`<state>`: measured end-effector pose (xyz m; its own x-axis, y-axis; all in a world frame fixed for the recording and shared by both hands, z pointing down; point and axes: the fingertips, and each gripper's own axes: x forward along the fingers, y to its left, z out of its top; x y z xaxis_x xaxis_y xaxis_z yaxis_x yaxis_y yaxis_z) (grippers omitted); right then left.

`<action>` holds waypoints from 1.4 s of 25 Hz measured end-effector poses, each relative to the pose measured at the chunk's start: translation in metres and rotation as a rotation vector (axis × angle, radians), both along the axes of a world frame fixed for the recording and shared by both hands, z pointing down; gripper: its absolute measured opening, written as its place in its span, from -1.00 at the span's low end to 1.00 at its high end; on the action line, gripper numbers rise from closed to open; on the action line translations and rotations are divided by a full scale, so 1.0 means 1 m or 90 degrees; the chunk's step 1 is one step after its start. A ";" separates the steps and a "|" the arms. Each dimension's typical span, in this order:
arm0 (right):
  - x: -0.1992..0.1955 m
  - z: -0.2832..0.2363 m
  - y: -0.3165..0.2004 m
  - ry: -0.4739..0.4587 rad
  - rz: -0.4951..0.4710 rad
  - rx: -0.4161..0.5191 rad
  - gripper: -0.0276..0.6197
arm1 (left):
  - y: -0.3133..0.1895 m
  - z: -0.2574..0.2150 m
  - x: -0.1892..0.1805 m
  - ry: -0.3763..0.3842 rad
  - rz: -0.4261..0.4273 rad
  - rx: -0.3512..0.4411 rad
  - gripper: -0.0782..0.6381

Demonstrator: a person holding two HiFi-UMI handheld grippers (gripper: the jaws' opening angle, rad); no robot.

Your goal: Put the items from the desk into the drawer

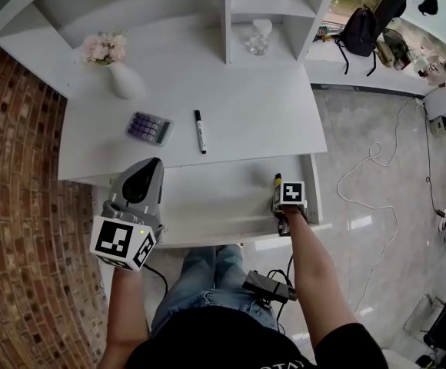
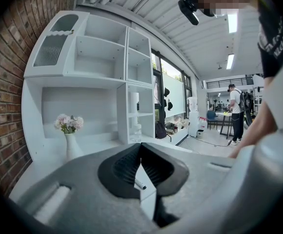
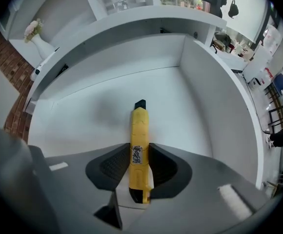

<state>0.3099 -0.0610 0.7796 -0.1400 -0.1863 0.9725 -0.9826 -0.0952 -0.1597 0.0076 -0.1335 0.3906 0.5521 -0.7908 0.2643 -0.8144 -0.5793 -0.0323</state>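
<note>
Two grippers over an open white drawer (image 1: 215,198), one in each hand. Right gripper (image 3: 141,152): clamped on a yellow utility knife (image 3: 140,126), pads pressed to both sides of its body, black tip poking out past the jaws and aimed steeply down at the drawer floor. Knife near the drawer's right wall; tip touching the floor or not, impossible to say. Left gripper (image 2: 140,147): jaws together at the tips, nothing between them, aimed roughly level across the table (image 1: 269,121) from above the drawer's left end. Just ahead of the left gripper on the table, a purple calculator (image 1: 149,127). Ahead and to its right, a black pen (image 1: 200,131), lying lengthwise away from the gripper and apart from the calculator. Farther beyond the left gripper, toward the back of the table, a white vase (image 1: 121,81) of pink flowers. Well beyond the right gripper, a clear jar (image 1: 257,41) in a shelf compartment.
</note>
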 end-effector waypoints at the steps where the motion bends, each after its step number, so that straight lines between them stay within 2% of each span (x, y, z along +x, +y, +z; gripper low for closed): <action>1: -0.001 0.000 -0.001 -0.001 0.002 0.003 -0.49 | 0.001 0.001 0.000 0.001 0.001 -0.002 -0.79; 2: -0.002 -0.001 -0.002 -0.009 0.007 0.009 -0.42 | 0.001 0.002 0.000 0.001 0.002 -0.004 -0.79; 4: -0.006 -0.006 -0.003 -0.034 0.031 0.018 -0.02 | 0.002 0.002 0.001 0.004 0.005 -0.005 -0.79; 5: -0.007 -0.011 -0.004 -0.045 0.043 0.025 0.11 | 0.001 0.002 0.001 0.005 0.006 -0.005 -0.79; 8: -0.004 -0.025 -0.010 -0.050 0.050 0.061 0.31 | -0.001 -0.005 0.001 0.010 0.009 0.003 -0.79; 11: -0.008 -0.046 -0.014 -0.050 0.039 0.096 0.40 | -0.004 -0.014 0.001 0.018 0.013 0.018 -0.79; 18: -0.018 -0.098 -0.014 -0.060 0.025 0.127 0.37 | -0.009 -0.039 -0.006 0.038 0.014 0.056 -0.79; 22: -0.035 -0.140 -0.022 -0.065 0.013 0.173 0.34 | -0.014 -0.048 -0.012 0.057 0.006 0.075 -0.79; 28: -0.048 -0.216 -0.038 -0.029 -0.011 0.284 0.26 | -0.019 -0.057 -0.021 0.083 -0.004 0.091 -0.79; 32: -0.063 -0.270 -0.051 -0.061 0.014 0.392 0.16 | -0.021 -0.063 -0.026 0.086 -0.006 0.106 -0.79; 35: -0.074 -0.302 -0.058 -0.061 0.013 0.465 -0.09 | -0.023 -0.066 -0.029 0.085 -0.007 0.113 -0.79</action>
<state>0.2357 -0.1195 0.4780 -0.2079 -0.7855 0.5828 -0.9603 0.0505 -0.2745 -0.0211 -0.1566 0.3245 0.5638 -0.8247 0.0447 -0.8247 -0.5651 -0.0243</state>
